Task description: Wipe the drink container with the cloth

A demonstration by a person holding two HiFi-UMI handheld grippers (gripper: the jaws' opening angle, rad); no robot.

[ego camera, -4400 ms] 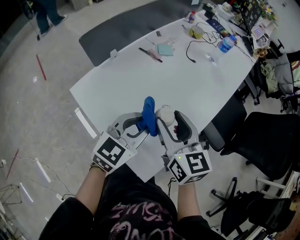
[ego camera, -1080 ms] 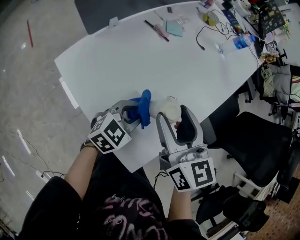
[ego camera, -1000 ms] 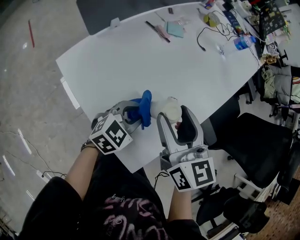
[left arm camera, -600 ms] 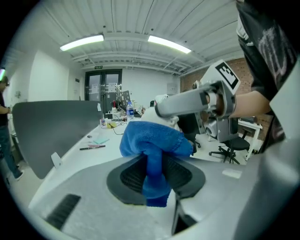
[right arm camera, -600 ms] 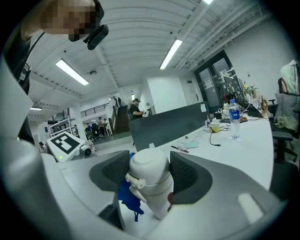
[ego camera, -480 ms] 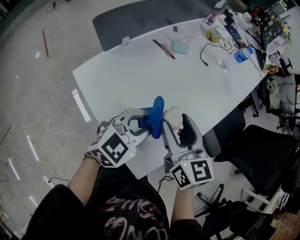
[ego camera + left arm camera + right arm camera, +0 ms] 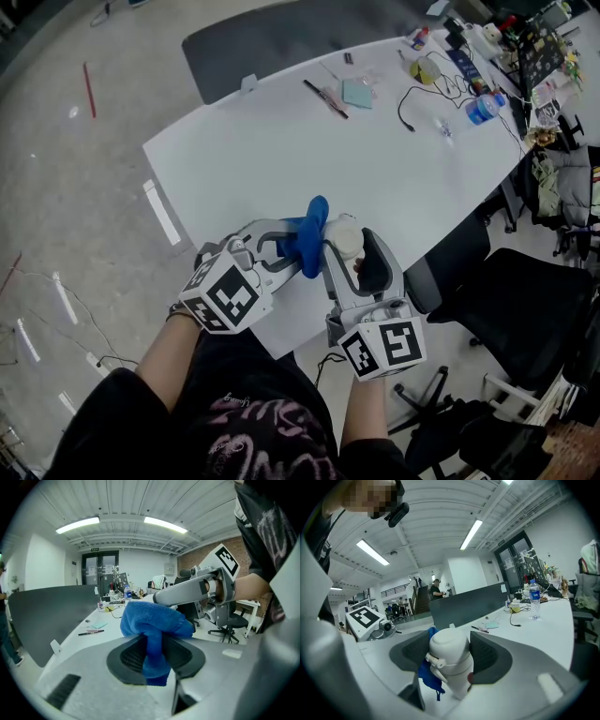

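We judge the wiping under way, not finished: our left gripper (image 7: 155, 657) pinches the cloth (image 7: 154, 619) against the drink container (image 7: 449, 654) at its 3 o'clock, which our right gripper (image 7: 346, 251) grasps.

White drink container (image 7: 449, 663) upright, bunched blue cloth (image 7: 153, 625) touching its side

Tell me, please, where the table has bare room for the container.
The table is bare across its broad middle, from the near edge up to the pens and black cable. The far end around the water bottle is crowded.
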